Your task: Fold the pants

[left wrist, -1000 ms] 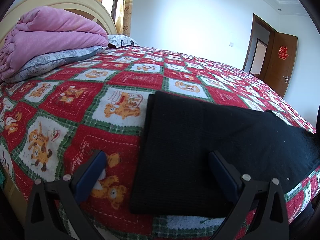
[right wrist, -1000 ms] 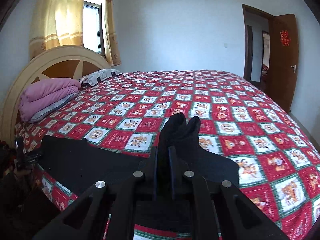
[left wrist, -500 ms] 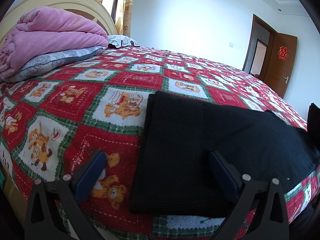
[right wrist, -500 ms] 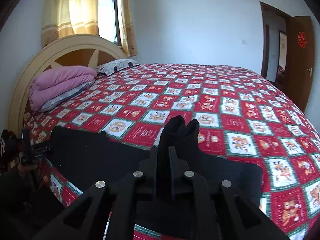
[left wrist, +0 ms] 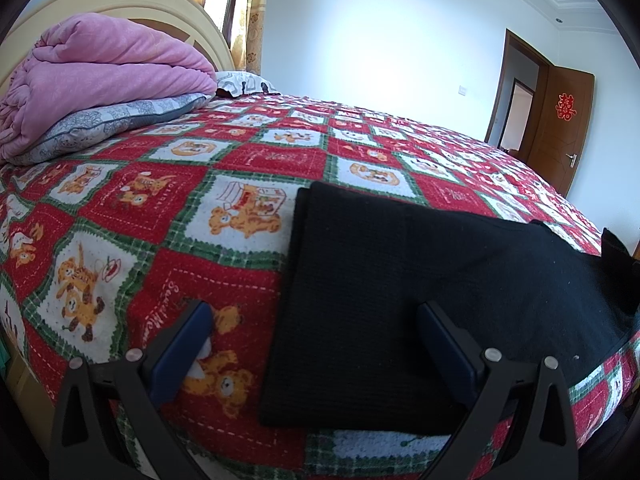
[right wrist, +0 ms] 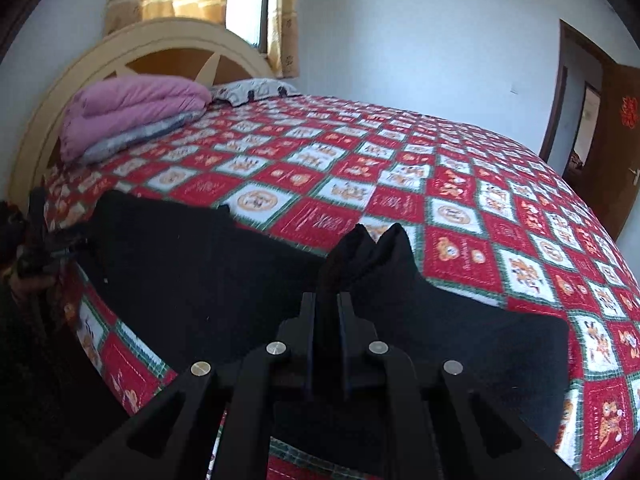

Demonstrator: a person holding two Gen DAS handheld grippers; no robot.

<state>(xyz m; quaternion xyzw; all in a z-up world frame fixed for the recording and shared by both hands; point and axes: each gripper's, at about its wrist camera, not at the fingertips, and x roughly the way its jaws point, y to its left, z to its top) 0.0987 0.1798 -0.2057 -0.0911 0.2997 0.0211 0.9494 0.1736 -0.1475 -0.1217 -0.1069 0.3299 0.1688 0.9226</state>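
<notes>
Black knit pants [left wrist: 400, 280] lie flat along near edge of bed with red-and-white bear-print quilt [left wrist: 240, 152]. Left gripper [left wrist: 316, 344] wide open, empty, low over pants' end; one finger over quilt, other over fabric. Right gripper [right wrist: 327, 304] clamped tight on bunched fold of pants [right wrist: 368, 248], fabric peaks above fingers. Folded pink blanket [left wrist: 100, 72] on grey patterned pillow [left wrist: 120, 120] at headboard.

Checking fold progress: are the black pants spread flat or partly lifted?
Partly lifted: the right gripper is shut on a raised bunch of the black pants; the rest lies flat on the bedspread.
</notes>
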